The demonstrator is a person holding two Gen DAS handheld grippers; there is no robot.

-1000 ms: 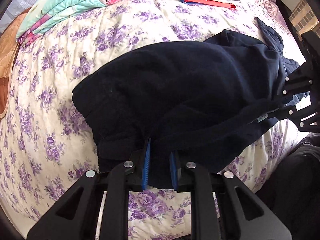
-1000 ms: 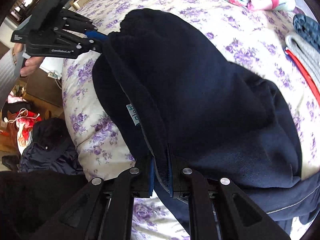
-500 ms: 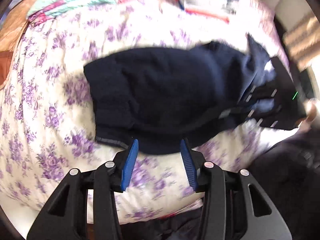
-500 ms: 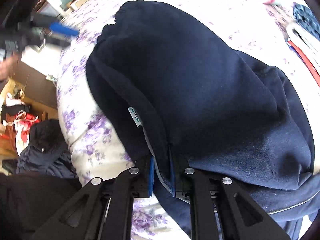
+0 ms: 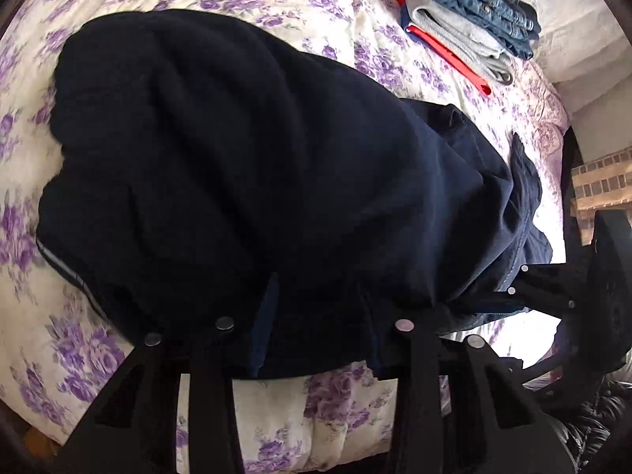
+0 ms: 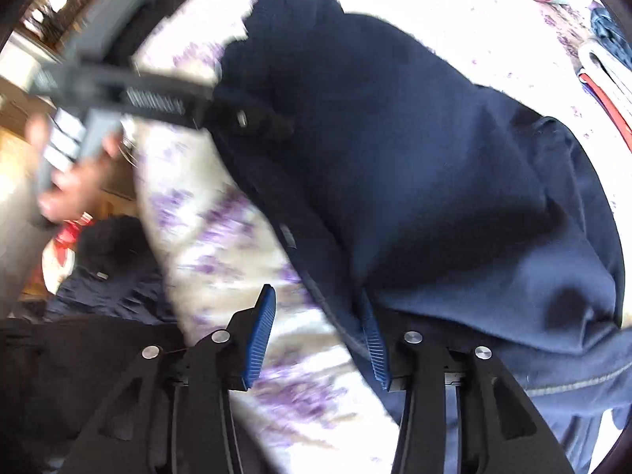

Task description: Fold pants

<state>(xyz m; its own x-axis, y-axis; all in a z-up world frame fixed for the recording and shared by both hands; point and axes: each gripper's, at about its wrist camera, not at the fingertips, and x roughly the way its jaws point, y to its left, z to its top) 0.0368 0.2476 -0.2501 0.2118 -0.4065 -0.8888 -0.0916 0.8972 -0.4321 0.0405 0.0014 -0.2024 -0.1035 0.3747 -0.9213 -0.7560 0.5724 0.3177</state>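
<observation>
The dark navy pants point(image 5: 245, 166) lie folded in a thick bundle on the floral bed; they also fill the right wrist view point(image 6: 414, 166). My left gripper point(image 5: 320, 316) is open, with its fingers spread and pushed against the near edge of the bundle. My right gripper point(image 6: 320, 339) is open, its blue pads point(image 6: 260, 335) apart at the waistband edge, holding nothing. The left gripper also shows in the right wrist view point(image 6: 252, 118), reaching onto the far end of the pants. The right gripper shows in the left wrist view point(image 5: 525, 292) at the pants' right end.
A stack of folded clothes point(image 5: 470, 27) in jeans blue, grey and red lies at the back right of the bed point(image 5: 335, 407). A dark garment point(image 6: 106, 272) lies on the floor beside the bed. The bed's near edge is right under the grippers.
Both grippers have let go of the pants: the left opened first, the right opened just now. The left gripper has moved back in against the bundle's near edge.
</observation>
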